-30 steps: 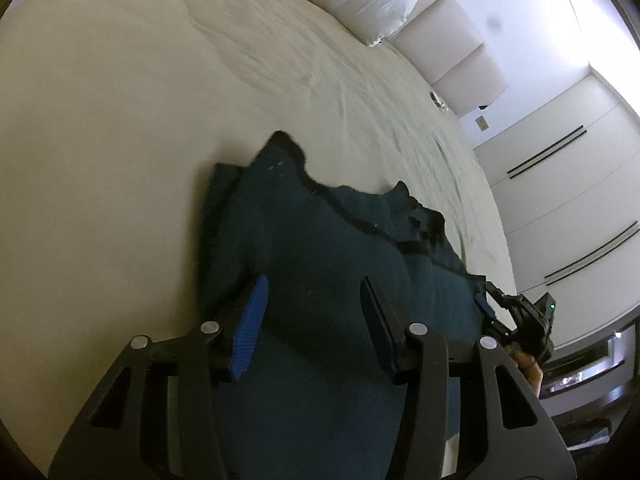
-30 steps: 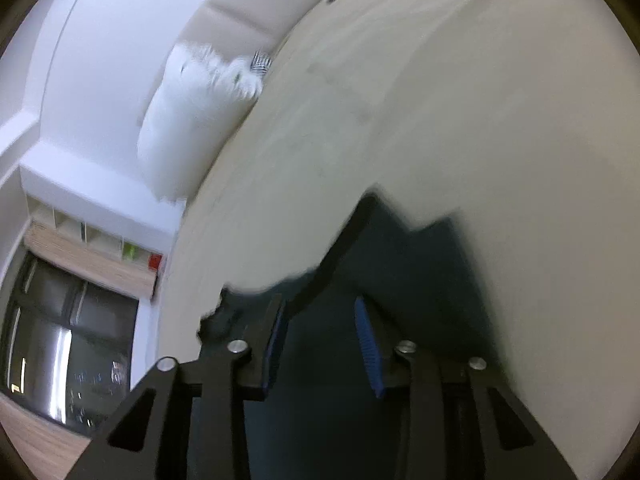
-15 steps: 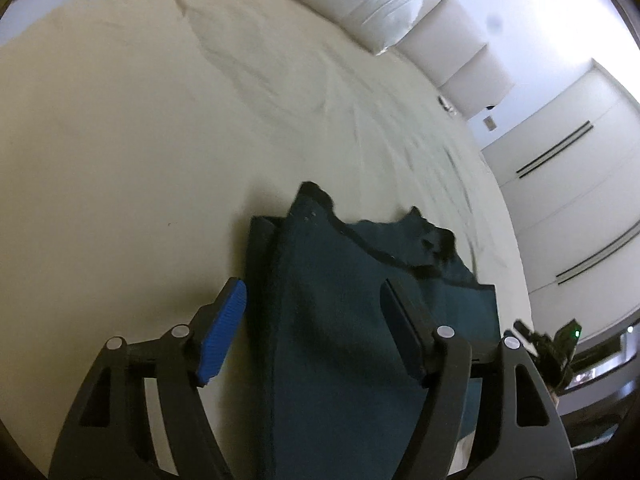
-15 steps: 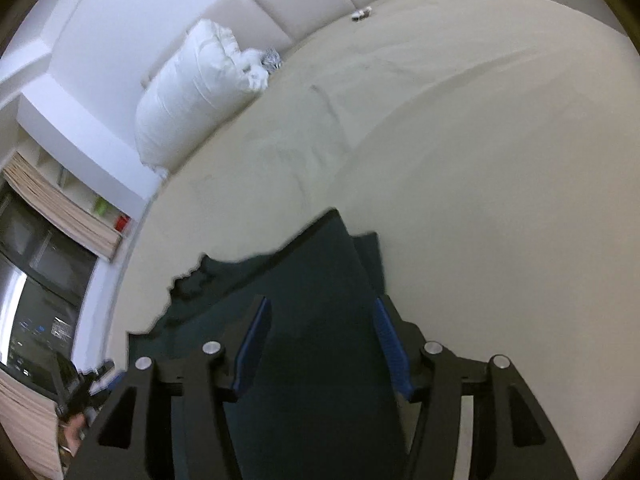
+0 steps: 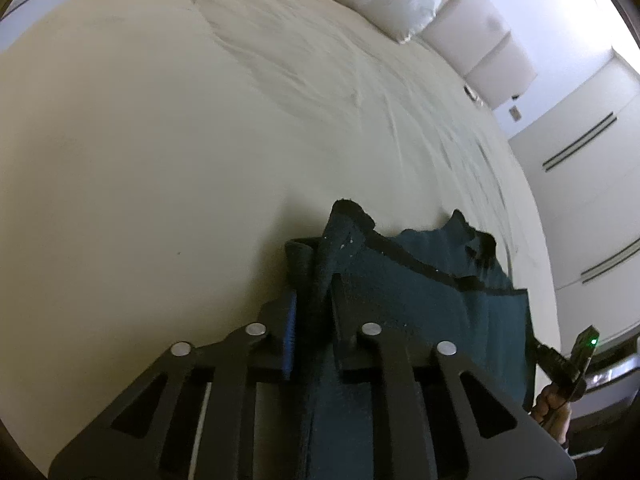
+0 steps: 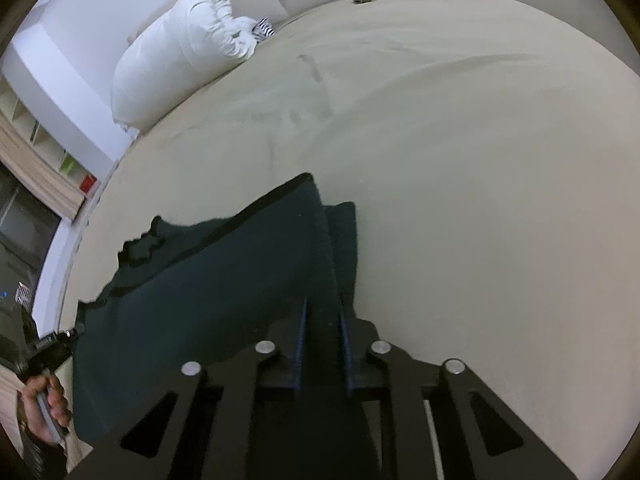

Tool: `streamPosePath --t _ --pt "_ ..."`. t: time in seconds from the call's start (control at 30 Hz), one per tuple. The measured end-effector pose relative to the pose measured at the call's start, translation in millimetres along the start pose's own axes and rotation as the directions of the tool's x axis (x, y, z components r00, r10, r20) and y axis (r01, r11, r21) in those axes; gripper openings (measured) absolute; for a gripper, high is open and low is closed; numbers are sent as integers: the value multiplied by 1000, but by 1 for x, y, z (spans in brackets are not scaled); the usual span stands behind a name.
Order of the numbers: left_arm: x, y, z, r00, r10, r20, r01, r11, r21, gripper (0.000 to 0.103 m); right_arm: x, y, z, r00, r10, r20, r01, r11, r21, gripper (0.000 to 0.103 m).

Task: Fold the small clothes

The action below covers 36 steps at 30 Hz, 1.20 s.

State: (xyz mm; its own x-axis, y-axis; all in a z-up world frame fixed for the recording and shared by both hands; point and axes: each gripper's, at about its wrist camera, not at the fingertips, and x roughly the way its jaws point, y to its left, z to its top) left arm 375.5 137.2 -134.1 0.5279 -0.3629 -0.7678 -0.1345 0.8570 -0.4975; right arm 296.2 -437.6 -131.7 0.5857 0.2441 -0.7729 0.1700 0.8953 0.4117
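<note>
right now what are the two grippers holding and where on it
Both hold the dark teal garment. The left gripper is closing on its left folded edge; the right gripper pinches its right folded edge.

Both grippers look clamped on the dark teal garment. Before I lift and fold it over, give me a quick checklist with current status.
1. Left gripper on the garment: ok, its jaws are closing on the bunched side edge that sits between the pads.
2. Right gripper grip: ok, shut on the opposite edge.
3. Fabric between the grips: ok, spans them without twisting, far trim edge ragged.
4. All layers caught: cannot tell, a folded flap sits beside each grip.
5. Landing area on the bed sheet: ok, bare and only lightly wrinkled.
6. Pillow: ok, far from the garment.
</note>
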Motion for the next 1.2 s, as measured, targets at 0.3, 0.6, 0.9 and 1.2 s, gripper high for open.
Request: streamPosePath --t 0.3,0.6,0.9,1.2 --pt "-18 18 -19 992 -14 124 29 993 -115 11 2 -13 -1 999 -12 53 8 997 71 7" --pt "-47 18 -33 992 -119 42 120 992 -39 16 -34 -21 -18 991 114 68 -121 985 120 33" --pt "-60 -12 -108 998 -44 -41 46 996 72 68 -48 -8 -60 997 64 -32 -64 998 5 46" --pt "-63 -6 -126 999 10 -50 -6 996 89 12 -57 -7 -73 999 35 -40 -36 999 -30 16"
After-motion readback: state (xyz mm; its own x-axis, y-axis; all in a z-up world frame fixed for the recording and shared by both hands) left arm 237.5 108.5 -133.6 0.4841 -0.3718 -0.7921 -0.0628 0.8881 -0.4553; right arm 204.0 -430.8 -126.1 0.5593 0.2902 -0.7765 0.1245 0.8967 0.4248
